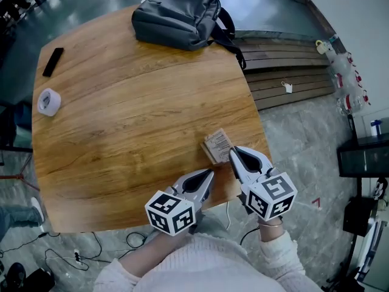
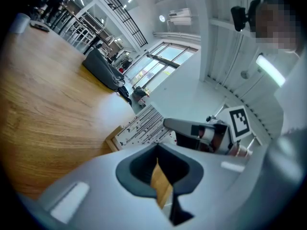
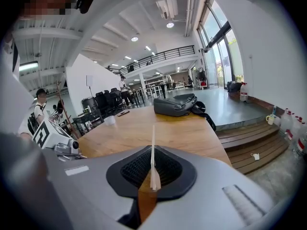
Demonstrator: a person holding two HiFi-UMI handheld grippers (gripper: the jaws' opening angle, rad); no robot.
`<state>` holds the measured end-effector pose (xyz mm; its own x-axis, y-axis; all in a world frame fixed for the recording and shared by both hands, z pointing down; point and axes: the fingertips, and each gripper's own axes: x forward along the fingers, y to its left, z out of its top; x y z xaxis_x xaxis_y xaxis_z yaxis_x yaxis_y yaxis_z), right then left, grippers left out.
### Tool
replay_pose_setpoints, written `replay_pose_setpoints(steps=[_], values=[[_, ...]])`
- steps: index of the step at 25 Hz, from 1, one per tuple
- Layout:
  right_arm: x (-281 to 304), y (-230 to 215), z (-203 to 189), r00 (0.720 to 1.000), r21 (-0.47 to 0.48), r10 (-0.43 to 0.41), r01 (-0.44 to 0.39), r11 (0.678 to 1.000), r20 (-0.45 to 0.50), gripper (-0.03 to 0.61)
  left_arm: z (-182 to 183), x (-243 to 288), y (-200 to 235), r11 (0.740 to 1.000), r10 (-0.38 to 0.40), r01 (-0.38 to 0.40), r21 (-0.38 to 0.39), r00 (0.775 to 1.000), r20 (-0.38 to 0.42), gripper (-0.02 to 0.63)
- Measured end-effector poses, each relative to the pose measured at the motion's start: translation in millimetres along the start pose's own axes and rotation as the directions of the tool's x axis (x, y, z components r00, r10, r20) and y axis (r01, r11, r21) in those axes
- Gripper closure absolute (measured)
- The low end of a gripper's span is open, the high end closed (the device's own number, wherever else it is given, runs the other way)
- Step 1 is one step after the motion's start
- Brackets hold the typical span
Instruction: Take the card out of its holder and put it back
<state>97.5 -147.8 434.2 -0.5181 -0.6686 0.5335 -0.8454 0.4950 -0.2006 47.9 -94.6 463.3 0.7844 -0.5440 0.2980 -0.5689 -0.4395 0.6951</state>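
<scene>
Between the jaws of the right gripper (image 1: pixel 233 153), the card (image 3: pixel 153 150) sits clamped edge-on, probably for sliding it clear of its holder (image 1: pixel 216 146). Just beside it, the left gripper (image 1: pixel 210 173), jaws together, looks placed to steady the holder on the worktop (image 1: pixel 121 114).

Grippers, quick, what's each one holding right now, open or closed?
Left gripper: jaws closed, nothing visibly held.
Right gripper: jaws closed on the card, seen edge-on.

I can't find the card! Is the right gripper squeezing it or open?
Shut on it. The right gripper pinches the thin card, seen edge-on in its own view.
</scene>
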Motion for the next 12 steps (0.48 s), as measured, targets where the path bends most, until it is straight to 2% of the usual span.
replay_pose_setpoints(steps=[12], values=[[-25,6,22,0.998,-0.018,-0.024,0.025,1.0,0.064,0.565,19,-14,-17,0.997,-0.029,0.026,0.068,0.999,0.039,0.604]])
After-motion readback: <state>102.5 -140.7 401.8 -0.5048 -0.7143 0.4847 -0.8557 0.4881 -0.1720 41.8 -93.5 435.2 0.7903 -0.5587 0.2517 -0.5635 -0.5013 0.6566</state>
